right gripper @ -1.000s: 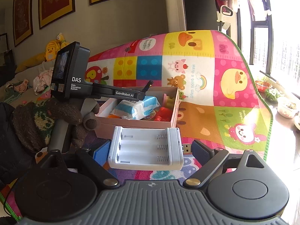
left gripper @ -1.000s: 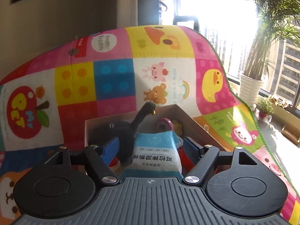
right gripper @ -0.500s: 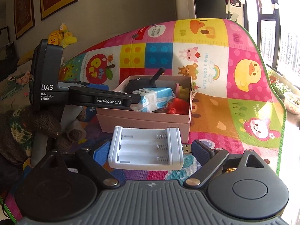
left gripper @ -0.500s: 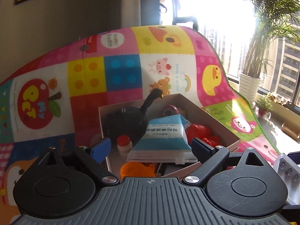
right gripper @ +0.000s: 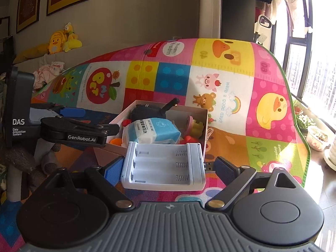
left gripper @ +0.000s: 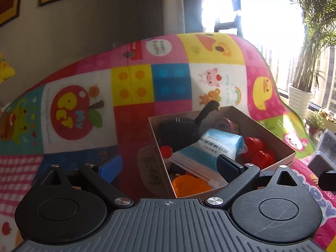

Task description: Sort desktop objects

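A cardboard box [left gripper: 271, 134] [right gripper: 195, 112] sits on the colourful play mat. It holds a blue and white wipes pack [left gripper: 216, 145] [right gripper: 155, 130], a black plush toy [left gripper: 180, 132], red toys [left gripper: 258, 149] and an orange item [left gripper: 189, 184]. My left gripper [left gripper: 170, 168] is open and empty, over the box's near left corner; it also shows in the right wrist view [right gripper: 84, 126]. My right gripper [right gripper: 166, 168] is shut on a white battery charger [right gripper: 163, 166], held in front of the box.
The play mat [right gripper: 231, 84] curves up behind the box. A sofa with yellow plush toys [right gripper: 61, 42] lies far left. Potted plants [left gripper: 300, 100] stand by the bright window on the right.
My left gripper has let go of the wipes pack, which now lies in the box, and has pulled back to the left. My right gripper has brought the charger closer to the box.
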### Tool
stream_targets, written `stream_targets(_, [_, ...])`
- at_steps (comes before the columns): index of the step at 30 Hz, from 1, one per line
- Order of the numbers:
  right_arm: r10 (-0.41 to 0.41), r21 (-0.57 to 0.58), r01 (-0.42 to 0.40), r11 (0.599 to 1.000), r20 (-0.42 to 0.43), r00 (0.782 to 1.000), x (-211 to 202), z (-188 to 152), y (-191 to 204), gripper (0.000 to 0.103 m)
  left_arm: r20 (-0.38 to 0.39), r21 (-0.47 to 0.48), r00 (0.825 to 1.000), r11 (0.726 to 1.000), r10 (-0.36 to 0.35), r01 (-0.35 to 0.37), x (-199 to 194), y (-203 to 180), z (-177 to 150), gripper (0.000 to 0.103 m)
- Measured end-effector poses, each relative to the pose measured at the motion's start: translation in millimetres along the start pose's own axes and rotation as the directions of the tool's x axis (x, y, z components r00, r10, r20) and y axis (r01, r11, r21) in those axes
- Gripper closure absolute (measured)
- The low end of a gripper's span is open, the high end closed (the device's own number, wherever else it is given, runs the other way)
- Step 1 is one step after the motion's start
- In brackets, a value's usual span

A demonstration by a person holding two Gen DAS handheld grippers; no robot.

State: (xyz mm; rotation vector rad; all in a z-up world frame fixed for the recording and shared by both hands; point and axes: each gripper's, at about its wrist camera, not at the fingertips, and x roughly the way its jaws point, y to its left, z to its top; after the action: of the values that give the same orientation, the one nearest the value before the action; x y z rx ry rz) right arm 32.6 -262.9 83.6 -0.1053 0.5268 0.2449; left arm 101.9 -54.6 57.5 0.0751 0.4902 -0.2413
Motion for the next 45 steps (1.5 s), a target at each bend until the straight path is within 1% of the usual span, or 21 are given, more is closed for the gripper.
stream_targets(2, [-0.019,-0.024,0.019,1.0,0.005,1.0,19.6,12.8,4.0,0.012,-0.019,-0.061,0.999,0.998,-0.026,0.025,-13.1,9.3,-10.2,0.003])
stream_targets(5, [-0.06,-0.053,0.059,0.997,-0.004,0.998,54.4,27.7,9.3,0.012,-0.046,-0.119,0.997,0.991,-0.061,0.055,-33.0,18.4,-30.2,0.002])
stream_targets(8, [-0.089,-0.053,0.085,0.995,-0.063,0.994,91.8,32.9,9.8,0.012,-0.075,-0.151,0.994,0.986,-0.08,0.068,-47.1,24.4,-49.4,0.002])
stream_targets(12, [-0.115,-0.069,0.107,0.992,-0.128,0.985,122.5,26.0,14.6,0.012,-0.101,-0.197,0.991,0.978,-0.089,0.068,-57.7,35.7,-68.5,0.001])
stream_targets(15, [-0.104,-0.06,0.095,0.994,-0.163,0.981,127.2,21.0,17.7,0.012,-0.117,-0.223,0.989,0.973,-0.091,0.063,-57.3,42.7,-75.8,0.001])
stream_targets(18, [-0.111,-0.072,0.1,0.992,-0.167,0.98,122.5,21.3,22.4,0.012,-0.128,-0.241,0.986,0.968,-0.103,0.069,-55.5,45.8,-79.9,0.001])
stream_targets(24, [-0.076,-0.073,0.061,0.995,-0.211,0.975,126.4,29.8,20.3,0.01,-0.126,-0.242,0.983,0.966,-0.13,0.096,-56.5,42.6,-81.7,0.001])
stream_targets(27, [-0.05,-0.045,0.043,0.998,-0.183,0.982,117.6,32.9,15.6,0.005,-0.121,-0.247,0.984,0.964,-0.13,0.097,-60.5,44.1,-81.5,0.001])
stream_targets(29, [-0.033,-0.018,0.031,0.999,-0.154,0.987,108.7,35.4,10.6,0.005,-0.118,-0.251,0.985,0.964,-0.124,0.091,-62.8,45.7,-81.2,0.001])
stream_targets(30, [-0.023,-0.002,0.023,1.0,-0.145,0.989,105.5,36.8,7.3,0.007,-0.117,-0.252,0.986,0.964,-0.121,0.088,-63.5,46.3,-81.1,0.0])
stream_targets(31, [-0.013,0.022,0.016,1.0,-0.139,0.99,103.0,38.3,3.2,0.014,-0.116,-0.253,0.987,0.964,-0.115,0.083,-63.8,47.2,-80.5,0.0])
stream_targets(32, [0.001,0.047,0.006,0.999,-0.141,0.99,102.1,39.6,-1.0,0.019,-0.115,-0.253,0.987,0.964,-0.111,0.079,-64.2,47.5,-80.4,0.0])
stream_targets(34, [0.03,0.101,-0.013,0.995,-0.169,0.985,105.7,40.2,-9.2,0.044,-0.115,-0.251,0.988,0.965,-0.104,0.072,-64.2,46.9,-79.9,0.0])
stream_targets(36, [0.062,0.148,-0.03,0.988,-0.213,0.975,113.8,37.8,-14.9,0.053,-0.117,-0.241,0.989,0.968,-0.096,0.065,-64.8,44.7,-80.1,0.0])
stream_targets(37, [0.069,0.172,-0.03,0.985,-0.227,0.971,117.2,36.0,-17.1,0.053,-0.118,-0.233,0.989,0.971,-0.09,0.061,-64.9,43.3,-80.2,0.0])
stream_targets(39, [0.06,0.209,-0.013,0.978,-0.221,0.973,115.6,33.6,-20.7,0.053,-0.122,-0.211,0.99,0.976,-0.073,0.046,-66.0,40.5,-80.6,0.0])
stream_targets(41, [0.06,0.241,-0.018,0.97,-0.17,0.984,99.3,32.9,-24.3,0.053,-0.124,-0.191,0.99,0.981,-0.06,0.036,-67.9,38.4,-81.3,0.0])
stream_targets(42, [0.061,0.249,-0.024,0.968,-0.142,0.988,89.5,31.8,-24.9,0.05,-0.124,-0.181,0.991,0.983,-0.058,0.035,-69.7,37.6,-82.5,0.0])
stream_targets(43, [0.062,0.252,-0.032,0.967,-0.11,0.992,75.3,29.3,-24.7,0.039,-0.126,-0.176,0.99,0.984,-0.06,0.038,-70.5,37.1,-83.4,0.0])
stream_targets(44, [0.063,0.25,-0.04,0.967,-0.085,0.994,61.0,25.6,-23.5,0.031,-0.132,-0.173,0.989,0.984,-0.064,0.041,-70.7,36.6,-84.4,0.0])
stream_targets(45, [0.068,0.248,-0.05,0.967,-0.066,0.995,48.8,19.9,-22.4,0.012,-0.146,-0.171,0.987,0.984,-0.07,0.045,-70.4,35.6,-85.6,0.0])
